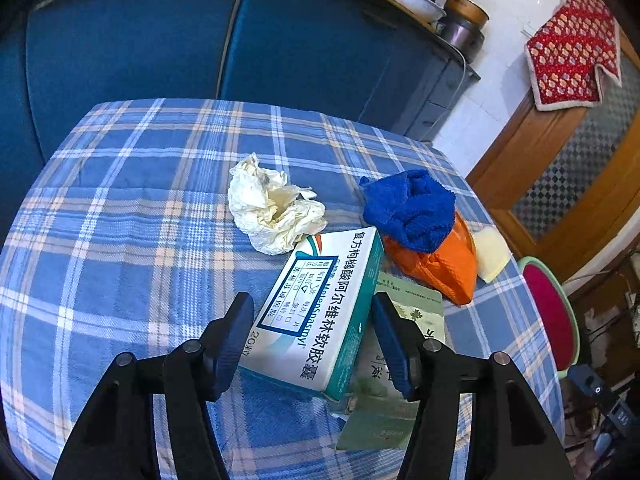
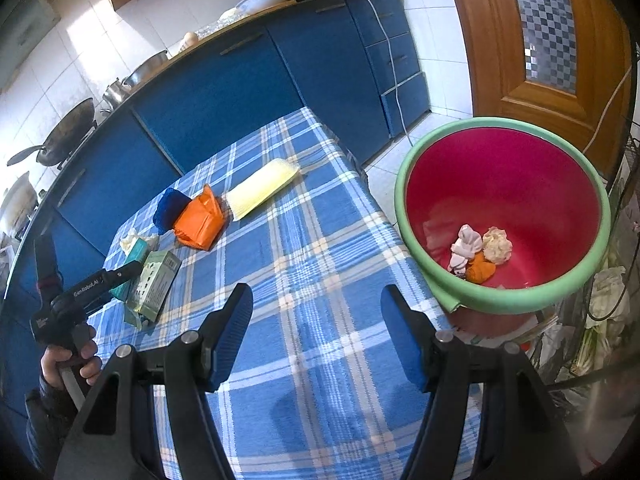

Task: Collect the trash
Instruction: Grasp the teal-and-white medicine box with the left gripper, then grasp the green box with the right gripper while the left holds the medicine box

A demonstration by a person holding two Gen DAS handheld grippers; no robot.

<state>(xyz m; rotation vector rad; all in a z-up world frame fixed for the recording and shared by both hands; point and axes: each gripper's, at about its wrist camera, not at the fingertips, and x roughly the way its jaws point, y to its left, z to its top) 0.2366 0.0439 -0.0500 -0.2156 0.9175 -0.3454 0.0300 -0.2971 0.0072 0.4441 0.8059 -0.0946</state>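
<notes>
Left claw (image 1: pixel 312 344) tilted steeply down at the tabletop (image 1: pixel 120 240), jaws straddling the white-and-teal medicine box (image 1: pixel 320 312). Left pad looks to sit against the box's side; right pad stands a little off the teal edge. Cannot tell if the box is gripped.

Box lies slantwise atop a green carton (image 1: pixel 404 344). Just beyond: crumpled tissue (image 1: pixel 272 208) to the left, blue cloth (image 1: pixel 412 208) piled on an orange cloth (image 1: pixel 440 268) to the right, pale yellow sponge (image 1: pixel 494 256) at the far right edge.

Right claw (image 2: pixel 316 332) also pitched down, jaws apart over bare checked cloth, nothing between them.

Only the right wrist view shows the person's hand (image 2: pixel 68 364) on the left tool's handle, and the pink bin (image 2: pixel 504 184) with green rim, standing off the tabletop's right side, paper wads and an orange scrap at its bottom. The left wrist view catches only a sliver of that rim, but alone shows a red patterned cloth (image 1: pixel 572 48) hanging on the wooden door.
</notes>
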